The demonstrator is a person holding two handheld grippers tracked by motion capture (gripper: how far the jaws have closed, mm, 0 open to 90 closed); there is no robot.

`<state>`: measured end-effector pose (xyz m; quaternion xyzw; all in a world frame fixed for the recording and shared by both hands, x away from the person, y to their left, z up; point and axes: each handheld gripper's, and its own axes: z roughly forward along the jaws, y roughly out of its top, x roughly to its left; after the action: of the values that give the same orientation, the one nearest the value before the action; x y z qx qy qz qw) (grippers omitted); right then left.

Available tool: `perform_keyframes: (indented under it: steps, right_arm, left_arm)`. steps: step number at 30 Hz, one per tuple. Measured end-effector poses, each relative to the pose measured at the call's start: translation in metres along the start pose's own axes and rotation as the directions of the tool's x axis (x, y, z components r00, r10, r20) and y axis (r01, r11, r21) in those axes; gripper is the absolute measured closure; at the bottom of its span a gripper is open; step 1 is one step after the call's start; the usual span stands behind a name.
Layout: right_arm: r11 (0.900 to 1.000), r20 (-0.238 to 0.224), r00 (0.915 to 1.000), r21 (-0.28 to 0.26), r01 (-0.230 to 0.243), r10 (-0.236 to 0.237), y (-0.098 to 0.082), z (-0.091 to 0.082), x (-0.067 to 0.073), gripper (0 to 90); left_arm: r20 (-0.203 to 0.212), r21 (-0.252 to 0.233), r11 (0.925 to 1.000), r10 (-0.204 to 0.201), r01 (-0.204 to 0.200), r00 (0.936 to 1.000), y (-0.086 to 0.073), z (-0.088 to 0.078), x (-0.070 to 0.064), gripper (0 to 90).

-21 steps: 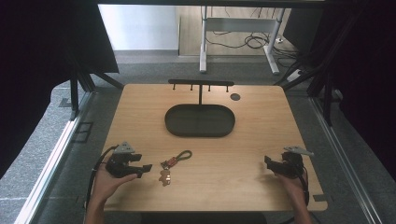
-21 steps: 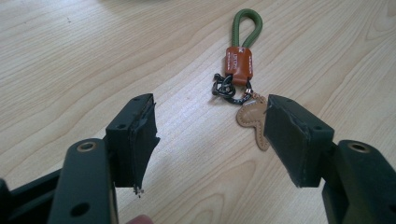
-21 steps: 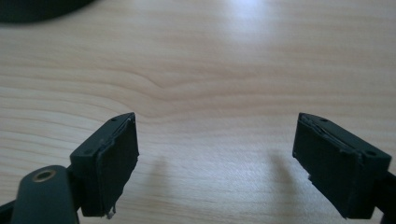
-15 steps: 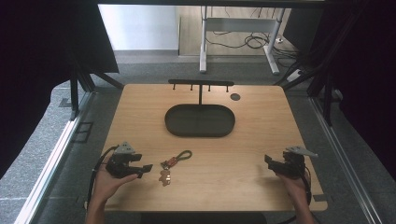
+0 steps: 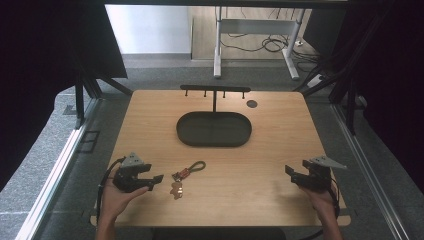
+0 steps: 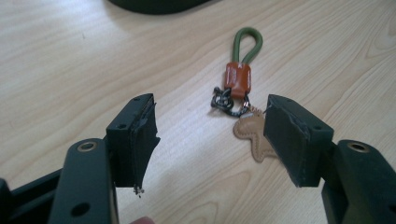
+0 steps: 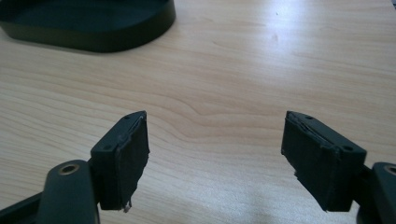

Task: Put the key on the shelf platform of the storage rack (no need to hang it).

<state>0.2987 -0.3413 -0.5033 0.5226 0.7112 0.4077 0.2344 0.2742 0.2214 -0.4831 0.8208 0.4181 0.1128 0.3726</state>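
High view, key ring: the key ring (image 5: 184,176) lies flat on the tabletop, near the front edge and left of its middle, green loop toward the far side, tan leather tag toward the front.
Key ring parts: in the left gripper view the key ring (image 6: 240,93) shows a green cord loop, a red-brown leather sleeve, a dark metal clasp and a tan tag, all lying on bare wood.
Left gripper: the left gripper (image 5: 156,180) sits just to the left of the key ring, apart from it, tips pointing at it; jaws spread wide with nothing between the pads, and the tag shows past the edge of one jaw.
Right gripper: the right gripper (image 5: 288,172) rests near the front right corner, well apart from the key ring; jaws spread, only bare wood between them.
Tray: a dark oval tray (image 5: 214,129) stands in the middle of the far half of the tabletop.
Rack: a black hook rack (image 5: 215,90) rises at the far edge, behind the tray.
Tabletop: a light wooden tabletop (image 5: 260,160) with a small dark disc (image 5: 252,104) near the far right corner.
Room: grey carpet floor (image 5: 50,170), black curtains on both sides, a white desk frame (image 5: 257,35) with cables beyond.
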Motion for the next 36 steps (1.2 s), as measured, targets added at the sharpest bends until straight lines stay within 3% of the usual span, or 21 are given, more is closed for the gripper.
perform_keyframes:
  steps: [5, 8, 13, 17, 22, 28, 31, 36]
  right_arm:
    - [1.0, -0.038, 0.9992, 0.011, -0.014, 0.014, -0.001, 0.001, -0.007, 26.3]
    - [1.0, -0.04, 0.9992, 0.017, -0.003, 0.004, -0.003, 0.003, -0.008, 26.4]
    - [1.0, -0.036, 0.9991, 0.017, -0.024, 0.024, -0.005, 0.004, -0.01, 27.3]
    - [1.0, -0.028, 0.9996, 0.006, -0.001, 0.001, -0.005, 0.006, -0.004, 27.8]
    - [1.0, -0.051, 0.9986, -0.009, 0.009, -0.01, -0.006, 0.004, 0.005, 28.0]
    - [0.999, -0.056, 0.9977, -0.009, 0.038, -0.039, -0.007, 0.002, 0.012, 28.6]
    - [0.999, -0.048, 0.9982, -0.013, 0.034, -0.035, -0.007, 0.002, 0.011, 29.1]
    - [0.999, -0.06, 0.9977, -0.012, 0.03, -0.031, -0.007, 0.004, 0.011, 29.6]
  left_arm:
    - [-0.004, 0.018, 0.9997, 0.017, -0.017, 0.9998, 0.003, 0.002, -0.002, 34.9]
    - [-0.003, 0.024, 0.9996, 0.017, -0.017, 0.9999, 0.004, 0.003, -0.005, 34.9]
    - [0.007, 0.036, 0.9985, 0.041, -0.042, 0.9991, 0.008, 0.004, -0.009, 34.7]
    - [0.015, 0.013, 0.9969, 0.078, -0.078, 0.9969, 0.016, -0.005, -0.016, 34.1]
    - [0.043, -0.051, 0.9948, 0.09, -0.088, 0.995, 0.023, -0.024, -0.025, 34.1]
    - [0.029, 0.0, 0.987, 0.161, -0.161, 0.9866, 0.045, -0.033, -0.029, 33.9]
    - [0.046, -0.003, 0.9848, 0.174, -0.174, 0.9837, 0.051, -0.031, -0.027, 33.8]
    - [0.065, 0.004, 0.9864, 0.164, -0.164, 0.9843, 0.055, -0.025, -0.023, 34.1]
